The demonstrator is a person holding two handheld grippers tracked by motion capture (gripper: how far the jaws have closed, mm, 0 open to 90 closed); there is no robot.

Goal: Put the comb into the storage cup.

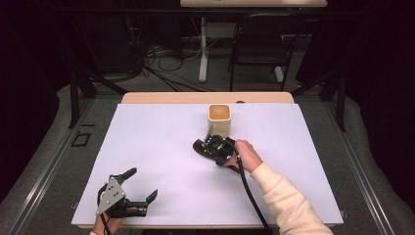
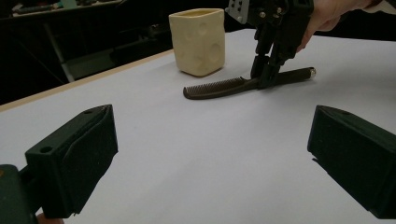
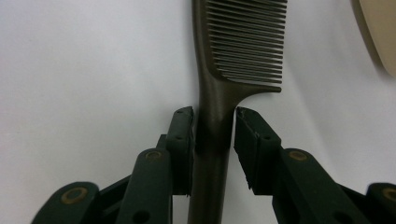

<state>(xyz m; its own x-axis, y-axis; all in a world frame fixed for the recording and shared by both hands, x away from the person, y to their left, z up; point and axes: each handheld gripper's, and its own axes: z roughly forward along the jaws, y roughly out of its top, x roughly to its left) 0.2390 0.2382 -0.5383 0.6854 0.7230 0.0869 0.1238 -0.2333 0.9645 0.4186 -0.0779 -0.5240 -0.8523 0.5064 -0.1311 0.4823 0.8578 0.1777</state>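
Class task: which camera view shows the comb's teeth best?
The right gripper view: the comb lies close, teeth sharply separate. The left gripper view shows its whole length, teeth fine and distant. The high view shows just a dark shape beside the cup.

Dark brown comb [image 3: 219, 116], cream hole-dimpled cup [image 2: 198, 41], white table [image 1: 161, 147]

The cup [image 1: 219, 119] is standing just behind the comb [image 1: 205, 151], blocking the far side; white table [image 1: 156, 147] is lying open leftward.
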